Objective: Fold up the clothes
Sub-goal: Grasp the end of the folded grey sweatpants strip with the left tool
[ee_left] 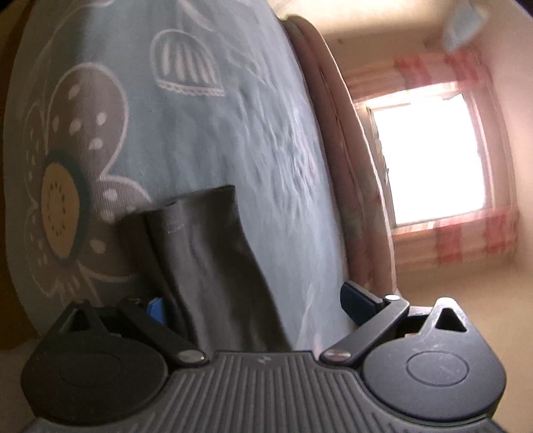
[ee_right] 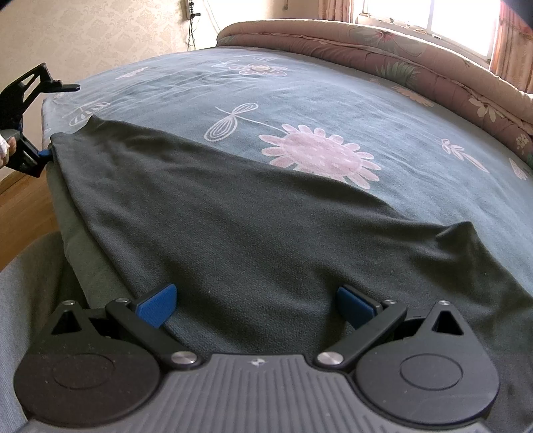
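Observation:
A dark grey garment [ee_right: 233, 216] lies spread flat along the near edge of a bed with a blue-grey flowered sheet [ee_right: 333, 100]. My right gripper [ee_right: 256, 303] hovers low over the garment's near end, open, its blue pads [ee_right: 156, 304] wide apart with nothing between them. My left gripper [ee_right: 58, 121] is at the garment's far left corner at the bed's edge. In the left wrist view, which is rolled on its side, that gripper [ee_left: 256, 306] is open, and the garment's hemmed end [ee_left: 206, 259] lies between its spread fingers, ungripped.
A folded pink floral quilt [ee_right: 399, 53] lies along the bed's far side under a bright window [ee_right: 426, 23] with pink curtains. Wooden floor [ee_right: 23, 206] shows to the left of the bed. A person's grey-clad leg [ee_right: 23, 299] is at the lower left.

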{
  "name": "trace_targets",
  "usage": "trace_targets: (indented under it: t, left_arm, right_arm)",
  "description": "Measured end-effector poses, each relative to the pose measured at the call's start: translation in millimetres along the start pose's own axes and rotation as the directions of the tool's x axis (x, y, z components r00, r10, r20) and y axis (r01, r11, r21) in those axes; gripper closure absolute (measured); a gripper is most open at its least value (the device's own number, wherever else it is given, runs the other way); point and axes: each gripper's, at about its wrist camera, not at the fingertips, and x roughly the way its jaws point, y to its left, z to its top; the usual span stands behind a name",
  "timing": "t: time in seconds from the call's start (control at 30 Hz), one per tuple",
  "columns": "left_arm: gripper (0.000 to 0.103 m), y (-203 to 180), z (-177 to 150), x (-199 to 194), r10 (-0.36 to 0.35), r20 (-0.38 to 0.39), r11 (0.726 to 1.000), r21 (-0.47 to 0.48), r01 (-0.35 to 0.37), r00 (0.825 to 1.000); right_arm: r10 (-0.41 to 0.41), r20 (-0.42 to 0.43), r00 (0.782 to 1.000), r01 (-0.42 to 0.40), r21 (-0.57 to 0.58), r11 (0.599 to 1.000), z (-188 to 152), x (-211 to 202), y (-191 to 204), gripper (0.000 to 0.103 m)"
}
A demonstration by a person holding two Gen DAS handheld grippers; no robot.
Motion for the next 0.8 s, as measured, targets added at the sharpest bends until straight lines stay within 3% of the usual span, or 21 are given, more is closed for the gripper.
trace_targets:
  t: [0.33, 0.57, 0.67, 0.73, 0.8]
  left_arm:
    - [0.003, -8.4, 6.3, 16.5, 0.009, -0.014, 0.992, 0.128, -0.008, 1.000]
    - [0.005, -21.1, 1.2, 14.9, 0.052, -0.002, 0.952, 0.303, -0.049, 0.999]
    - [0.014, -21.1, -1.3, 11.8, 0.056, 0.004, 0.935, 0.350, -0.054, 0.998]
    - [0.029, -21.3, -5.9, 8.9, 0.099, 0.023, 0.908, 0.408, -0.100, 0.995]
    - [0.054, -28.0, 0.5, 14.3, 0.140, 0.041, 0.893, 0.427, -0.144, 0.989]
  right_arm:
    - [-0.003, -0.001, 1.000, 0.003, -0.001, 1.000, 0.1, 0.1, 0.7, 0.000]
    - [-0.001, -0.002, 1.000, 0.001, -0.001, 1.000, 0.6, -0.1, 0.0, 0.000]
    - [-0.004, -0.001, 1.000, 0.004, 0.001, 1.000, 0.0, -0.2, 0.7, 0.000]
    - [-0.004, 0.000, 1.000, 0.004, 0.003, 1.000, -0.4, -0.5, 0.6, 0.000]
    - [-0.004, 0.000, 1.000, 0.004, 0.004, 1.000, -0.7, -0.8, 0.3, 0.000]
